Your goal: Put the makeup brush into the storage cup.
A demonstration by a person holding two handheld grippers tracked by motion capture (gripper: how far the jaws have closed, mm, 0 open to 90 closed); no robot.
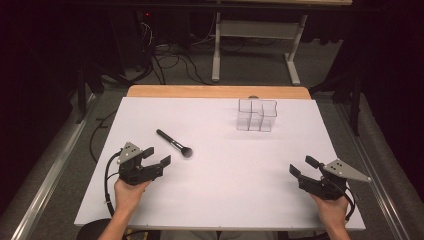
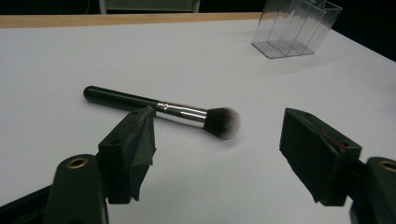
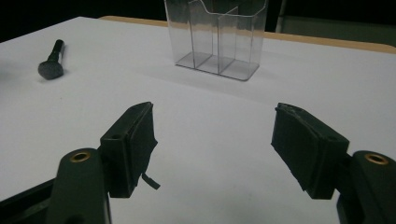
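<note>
White covering is spread over the worktop, with a wooden edge left bare along the far side and dark floor and cables seen beyond it in the high view. A makeup brush is laid flat left of centre in that frame, just ahead of the left tool, whose jaws are spread and empty. The right tool is held at the lower right, likewise released with nothing between its jaws. A clear compartmented organiser is stood in the upper right of centre, well apart from the brush.

The brush is judged light and rigid along its black handle, with a smooth metal ferrule likely to slip and soft bristles that would deform if squeezed. A hold on the handle, near the ferrule, is therefore advised.

The ferrule and the pale bristle tips are made plain in the left gripper view, where the brush lies between and beyond the jaws. The organiser's inner dividers are shown more clearly in the right gripper view, with the brush small at upper left.
</note>
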